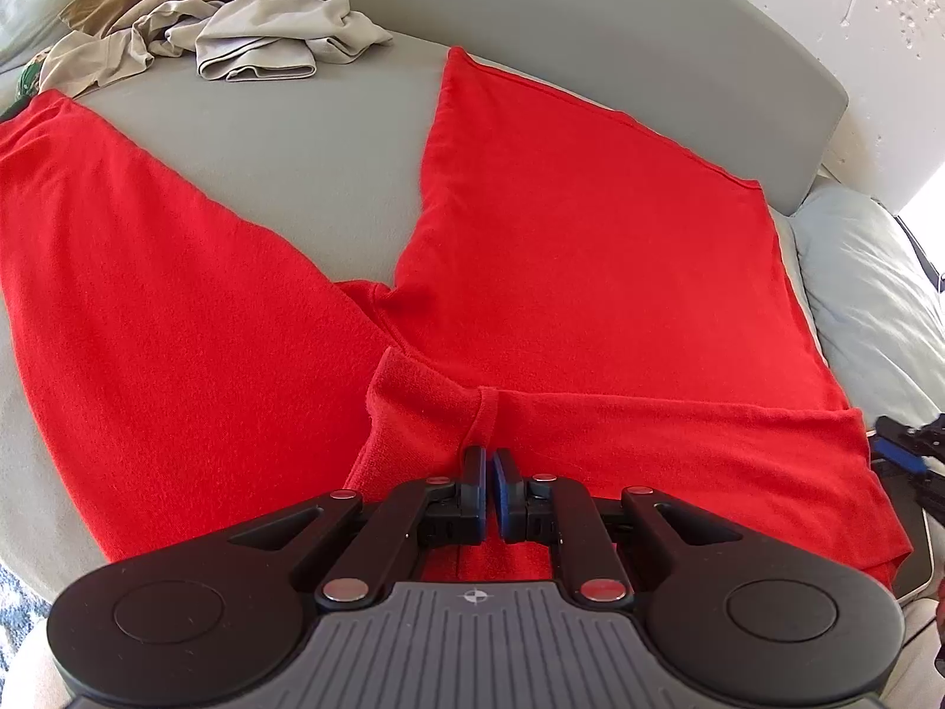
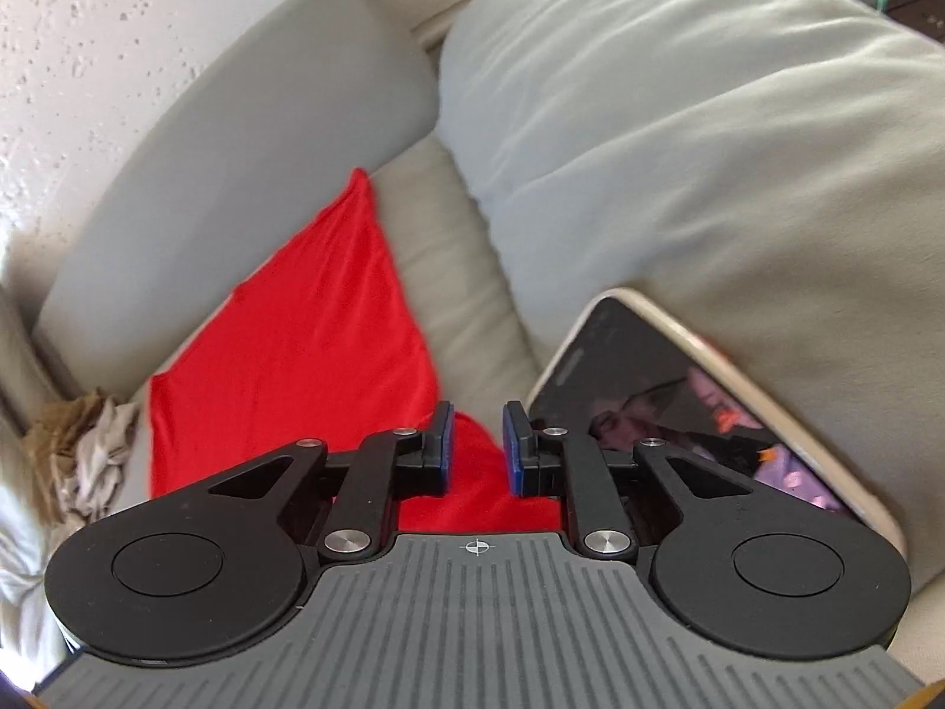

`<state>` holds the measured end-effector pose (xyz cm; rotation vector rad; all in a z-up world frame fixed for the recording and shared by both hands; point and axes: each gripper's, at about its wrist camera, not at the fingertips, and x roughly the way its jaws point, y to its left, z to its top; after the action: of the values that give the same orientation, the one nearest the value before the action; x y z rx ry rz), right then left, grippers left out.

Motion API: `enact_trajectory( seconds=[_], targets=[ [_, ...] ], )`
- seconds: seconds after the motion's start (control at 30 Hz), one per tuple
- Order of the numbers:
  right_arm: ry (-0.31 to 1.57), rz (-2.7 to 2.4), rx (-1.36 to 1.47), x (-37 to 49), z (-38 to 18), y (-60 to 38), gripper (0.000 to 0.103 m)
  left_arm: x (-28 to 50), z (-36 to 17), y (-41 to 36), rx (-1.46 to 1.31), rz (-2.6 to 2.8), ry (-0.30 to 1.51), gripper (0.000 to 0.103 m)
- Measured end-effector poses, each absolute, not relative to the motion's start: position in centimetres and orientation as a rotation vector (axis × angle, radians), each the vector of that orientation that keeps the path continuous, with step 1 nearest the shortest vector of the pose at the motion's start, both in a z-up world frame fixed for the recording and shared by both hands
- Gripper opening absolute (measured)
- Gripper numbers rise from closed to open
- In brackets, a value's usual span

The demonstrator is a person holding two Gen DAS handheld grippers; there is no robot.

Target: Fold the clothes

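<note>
Red trousers (image 1: 561, 248) lie spread flat on the grey sofa seat (image 1: 307, 142), legs fanned apart towards the back, waistband nearest me. My left gripper (image 1: 491, 458) is shut on the middle of the waistband, at the centre seam. My right gripper (image 2: 477, 413) is open, its blue pads apart, just above the right corner of the waistband; the red cloth (image 2: 307, 342) shows between and beyond the fingers. The right gripper also shows at the right edge of the left wrist view (image 1: 909, 455).
A pile of beige and tan clothes (image 1: 195, 18) lies at the far left of the seat and shows in the right wrist view (image 2: 88, 443). A phone (image 2: 697, 407) lies right of my right gripper, against a large cushion (image 2: 709, 136). The backrest (image 1: 590, 29) runs behind.
</note>
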<state>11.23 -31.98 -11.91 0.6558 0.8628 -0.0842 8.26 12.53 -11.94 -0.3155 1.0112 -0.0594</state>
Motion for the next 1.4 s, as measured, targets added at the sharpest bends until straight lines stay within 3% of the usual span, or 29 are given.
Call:
enact_trajectory(
  seconds=[0.07, 0.13, 0.2, 0.3, 0.5, 0.53, 0.6, 0.63, 0.67, 0.7, 0.77, 0.87, 0.97, 1.0, 1.07, 1.13, 1.23, 1.3, 1.4],
  targets=[
    [0.903, -0.037, 0.676, 12.5, -12.8, -31.6, 0.019, 8.3, -11.9, 12.5, -0.316, -0.061, 1.014, 0.013],
    [0.876, -0.081, 0.656, 13.6, -13.3, -31.8, 0.008, 8.4, -11.9, 12.5, -0.315, -0.062, 1.017, 0.013],
    [0.839, -0.187, 0.642, 14.2, -12.8, -32.7, 0.016, 8.4, -11.9, 12.5, -0.314, -0.062, 1.017, 0.013],
    [0.797, -0.175, 0.704, 13.0, -11.6, -34.1, 0.016, 8.3, -11.9, 12.5, -0.313, -0.062, 1.012, 0.013],
    [0.904, -0.048, 0.669, 10.1, -11.9, -33.0, 0.016, 8.2, -11.9, 12.4, -0.304, -0.059, 1.011, 0.013],
    [0.931, -0.084, 0.622, 10.0, -12.3, -32.6, 0.014, 8.2, -11.9, 12.3, -0.302, -0.058, 1.012, 0.013],
    [0.928, -0.154, 0.535, 9.4, -12.6, -32.4, 0.000, 8.2, -11.8, 12.3, -0.297, -0.057, 1.012, 0.013],
    [0.925, -0.155, 0.528, 9.2, -12.5, -32.4, 0.000, 8.2, -11.8, 12.3, -0.298, -0.057, 1.012, 0.013],
    [0.927, -0.165, 0.528, 8.8, -12.1, -32.5, 0.000, 8.2, -11.9, 12.4, -0.301, -0.058, 1.011, 0.013],
    [0.916, -0.177, 0.515, 8.6, -11.5, -32.4, 0.008, 8.1, -11.9, 12.5, -0.306, -0.058, 1.010, 0.013],
    [0.846, -0.190, 0.465, 8.0, -10.1, -32.2, 0.008, 8.1, -11.9, 12.5, -0.314, -0.058, 1.010, 0.013],
    [0.845, -0.105, 0.591, 9.2, -10.4, -33.1, 0.017, 8.2, -11.9, 12.6, -0.319, -0.057, 1.012, 0.013],
    [0.924, -0.092, 0.735, 11.0, -12.9, -33.9, 0.015, 8.3, -11.9, 12.6, -0.323, -0.056, 1.017, 0.013],
    [0.930, -0.121, 0.731, 11.0, -13.3, -33.9, 0.008, 8.3, -11.9, 12.6, -0.323, -0.057, 1.018, 0.013],
    [0.918, -0.177, 0.663, 10.6, -12.7, -33.7, 0.006, 8.3, -11.9, 12.6, -0.325, -0.059, 1.016, 0.013],
    [0.888, -0.207, 0.612, 9.5, -11.3, -33.8, 0.014, 8.3, -11.9, 12.6, -0.325, -0.063, 1.013, 0.013],
    [0.878, -0.163, 0.635, 8.5, -9.8, -34.2, 0.017, 8.3, -11.8, 12.6, -0.318, -0.067, 1.013, 0.013],
    [0.905, -0.058, 0.610, 8.1, -9.7, -32.5, 0.029, 8.3, -11.7, 12.5, -0.314, -0.067, 1.015, 0.013],
    [0.955, 0.086, 0.507, 7.6, -9.8, -29.3, 0.028, 8.2, -11.4, 12.4, -0.295, -0.070, 1.018, 0.013]
  ],
)
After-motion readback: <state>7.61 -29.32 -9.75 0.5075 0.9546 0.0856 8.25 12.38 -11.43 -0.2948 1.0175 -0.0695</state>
